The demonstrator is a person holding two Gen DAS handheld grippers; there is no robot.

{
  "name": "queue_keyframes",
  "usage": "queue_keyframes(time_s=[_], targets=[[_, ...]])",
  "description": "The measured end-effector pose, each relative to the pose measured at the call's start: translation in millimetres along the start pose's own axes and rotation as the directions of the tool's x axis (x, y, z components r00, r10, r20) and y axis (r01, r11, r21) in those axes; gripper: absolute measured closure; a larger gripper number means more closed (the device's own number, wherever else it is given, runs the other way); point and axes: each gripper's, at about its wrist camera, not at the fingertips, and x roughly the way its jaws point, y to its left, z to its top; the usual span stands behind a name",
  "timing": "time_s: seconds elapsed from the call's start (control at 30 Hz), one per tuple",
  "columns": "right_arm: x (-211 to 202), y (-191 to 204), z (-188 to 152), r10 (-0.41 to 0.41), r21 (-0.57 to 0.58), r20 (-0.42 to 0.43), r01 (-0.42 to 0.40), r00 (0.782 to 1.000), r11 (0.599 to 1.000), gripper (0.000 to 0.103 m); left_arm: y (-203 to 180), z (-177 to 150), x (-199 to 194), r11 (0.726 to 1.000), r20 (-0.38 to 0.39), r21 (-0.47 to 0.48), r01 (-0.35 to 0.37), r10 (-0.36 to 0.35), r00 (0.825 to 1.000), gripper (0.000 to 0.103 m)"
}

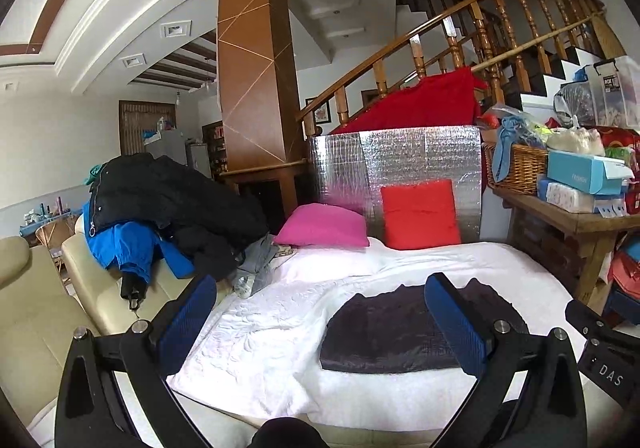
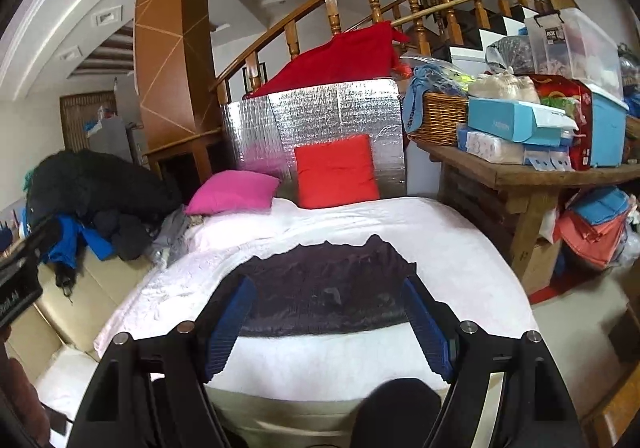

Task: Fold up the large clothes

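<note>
Each tool is the same build: the left tool and the right tool both carry two flat fingers faced with ribbed blue pads, set on matte black angular arms. Round silver screw heads cap the pivots, two to a side, and the black frames have triangular cut-outs lower down. From the left wrist view, the other tool's black body shows white lettering "DAS". A dark rounded shape, perhaps a sleeve, sits low between the arms.

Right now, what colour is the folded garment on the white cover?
Dark purple-grey folded garment, clearest in the left wrist view.
</note>
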Motion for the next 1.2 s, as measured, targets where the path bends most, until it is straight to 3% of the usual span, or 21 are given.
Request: queue_keyframes(time_s=[0.33, 1.2], targets=[[-4.6, 8.9, 0.8, -0.023, -0.030, 0.007, 0.023, 1.000, 0.999, 0.023, 6.4, -0.7, -6.4, 1.000, 0.020, -0.014, -0.010, 0.011, 1.000, 0.000], [2.0, 7.0, 1.6, -0.012, -0.032, -0.010, 0.012, 1.000, 0.999, 0.023, 10.2, -6.1, 2.6, 1.000, -0.016, -0.027, -0.011, 0.010, 1.000, 0.000]])
